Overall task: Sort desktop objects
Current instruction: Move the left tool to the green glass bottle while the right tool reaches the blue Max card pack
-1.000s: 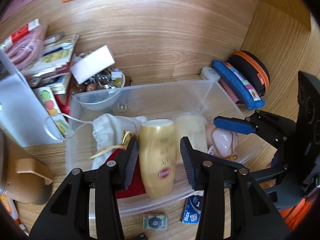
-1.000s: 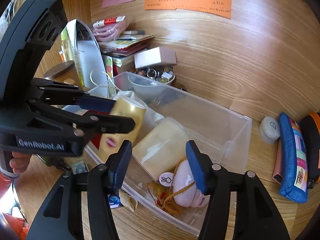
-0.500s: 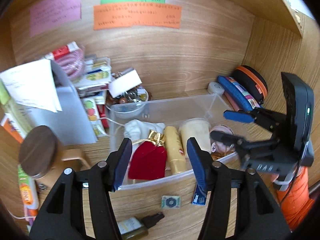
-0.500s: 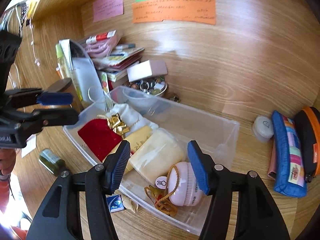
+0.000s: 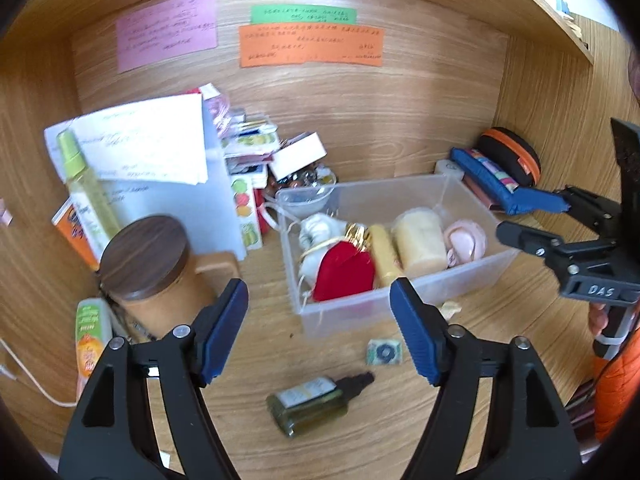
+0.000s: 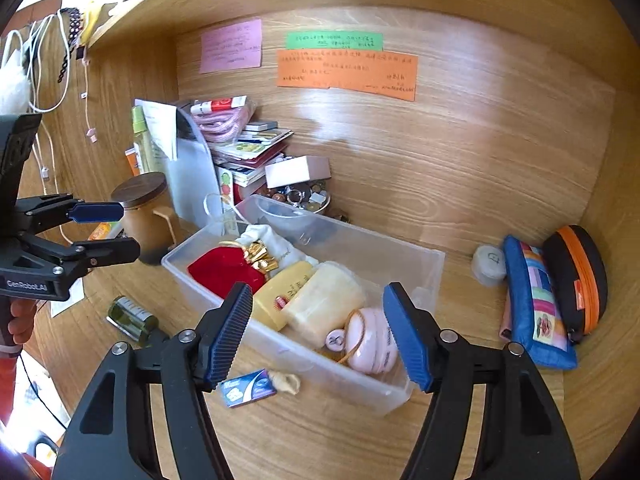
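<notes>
A clear plastic bin (image 5: 404, 300) (image 6: 280, 344) stands on the wooden desk. It holds a red pouch (image 5: 344, 270) (image 6: 224, 268), a white cloth bag (image 5: 320, 228), a yellow bottle (image 5: 384, 252) (image 6: 284, 292), a cream jar (image 5: 420, 240) (image 6: 324, 300) and a pink case (image 5: 464, 240) (image 6: 372, 344). My left gripper (image 5: 320, 332) is open and empty, in front of the bin. My right gripper (image 6: 320, 332) is open and empty at the bin's near side. A small green bottle (image 5: 316, 400) (image 6: 132, 318) lies on the desk outside the bin.
A brown lidded jar (image 5: 152, 268) (image 6: 144, 208) and a white file holder (image 5: 168, 184) stand left of the bin. A blue pencil case (image 6: 536, 304) and orange-trimmed case (image 6: 580, 276) lie right. A small blue packet (image 6: 248, 392) and a stamp-like card (image 5: 384, 352) lie in front.
Both grippers have pulled back and up from the bin. The left gripper, earlier astride the yellow bottle, has left it lying in the bin.
</notes>
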The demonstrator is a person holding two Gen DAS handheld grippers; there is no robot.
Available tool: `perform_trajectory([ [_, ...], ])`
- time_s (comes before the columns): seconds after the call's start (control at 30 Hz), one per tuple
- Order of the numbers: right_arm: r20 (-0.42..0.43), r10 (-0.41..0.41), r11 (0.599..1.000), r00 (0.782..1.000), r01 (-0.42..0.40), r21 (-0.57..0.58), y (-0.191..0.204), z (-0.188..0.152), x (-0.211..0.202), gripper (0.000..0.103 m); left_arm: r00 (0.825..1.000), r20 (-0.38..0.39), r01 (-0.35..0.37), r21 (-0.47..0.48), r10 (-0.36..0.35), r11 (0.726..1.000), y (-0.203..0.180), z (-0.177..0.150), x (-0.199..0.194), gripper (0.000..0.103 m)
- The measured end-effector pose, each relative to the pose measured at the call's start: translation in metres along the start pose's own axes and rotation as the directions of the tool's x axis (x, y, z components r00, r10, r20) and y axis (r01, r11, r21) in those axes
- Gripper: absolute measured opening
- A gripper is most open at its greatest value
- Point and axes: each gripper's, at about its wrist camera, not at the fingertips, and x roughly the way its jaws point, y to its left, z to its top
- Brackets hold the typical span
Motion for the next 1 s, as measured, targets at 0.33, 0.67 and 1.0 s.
perform_trajectory([
  [0.33,-0.018,0.014,1.0,1.0,-0.013,0.024,0.031,-0.026,-0.003,0.07,0.998,-0.053,-0.014,0.02,0.015,1.0,0.003,-0.044,0.006,0.079],
  [0.67,-0.161,0.06,0.997,0.985,-0.053,0.048,0.045,-0.07,0.023,0.07,0.989,-0.142,0.045,-0.012,-0.047,0.999,0.008,-0.078,0.03,0.079],
  [1.0,-0.277,0.105,0.994,0.955,-0.097,0.042,0.052,-0.088,0.054,0.07,0.988,-0.155,0.021,-0.008,-0.022,1.0,0.006,-0.085,0.045,0.079],
])
